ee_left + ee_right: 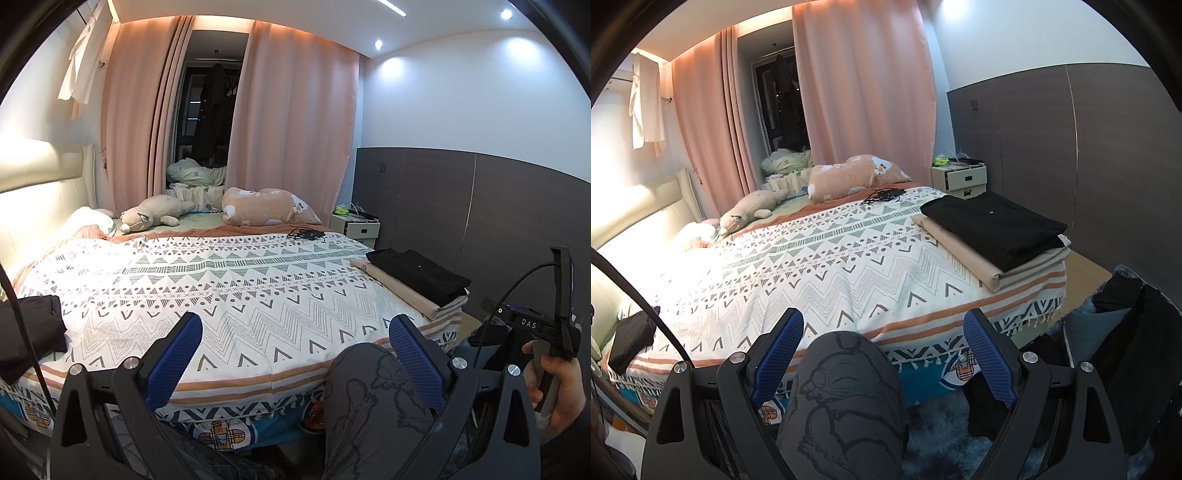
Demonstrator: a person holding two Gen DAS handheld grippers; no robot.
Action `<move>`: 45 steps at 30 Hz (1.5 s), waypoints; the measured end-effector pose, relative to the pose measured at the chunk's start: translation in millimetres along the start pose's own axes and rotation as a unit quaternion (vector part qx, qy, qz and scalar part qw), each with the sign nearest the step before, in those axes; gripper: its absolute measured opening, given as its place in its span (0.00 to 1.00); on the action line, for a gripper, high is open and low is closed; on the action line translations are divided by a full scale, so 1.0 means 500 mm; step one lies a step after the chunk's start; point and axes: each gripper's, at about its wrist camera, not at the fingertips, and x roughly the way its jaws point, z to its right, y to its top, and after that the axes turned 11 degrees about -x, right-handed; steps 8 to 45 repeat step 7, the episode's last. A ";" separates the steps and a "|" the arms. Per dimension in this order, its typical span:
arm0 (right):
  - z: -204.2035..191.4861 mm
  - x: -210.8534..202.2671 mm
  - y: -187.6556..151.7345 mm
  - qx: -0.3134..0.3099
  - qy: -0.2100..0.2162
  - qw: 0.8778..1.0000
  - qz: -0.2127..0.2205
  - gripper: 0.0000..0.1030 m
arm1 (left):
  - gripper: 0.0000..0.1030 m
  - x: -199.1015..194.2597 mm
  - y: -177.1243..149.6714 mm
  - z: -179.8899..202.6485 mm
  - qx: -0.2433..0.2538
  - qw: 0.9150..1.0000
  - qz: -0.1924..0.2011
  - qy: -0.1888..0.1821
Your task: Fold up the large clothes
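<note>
A folded black garment [419, 275] [993, 227] lies on a folded beige one [402, 291] [960, 251] at the bed's right edge. An unfolded black garment [29, 332] [631, 338] lies at the bed's left near edge. My left gripper [295, 354] is open and empty, held over the bed's foot. My right gripper [882, 350] is open and empty, above my knee [846, 398]. The right gripper's body and my hand [554, 354] show at the right of the left wrist view.
The bed has a patterned white cover [221, 288] [812, 273]. A plush toy [155, 216], a pink pillow [266, 206] and a black cable bundle [306, 233] lie at its far end. A nightstand [960, 179] stands at the right. Dark clothes [1126, 325] lie on the floor.
</note>
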 end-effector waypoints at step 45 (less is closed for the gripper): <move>0.005 -0.024 -0.013 0.000 0.010 1.000 0.005 0.85 | 1.00 -0.043 -0.009 0.012 0.005 1.000 0.015 0.004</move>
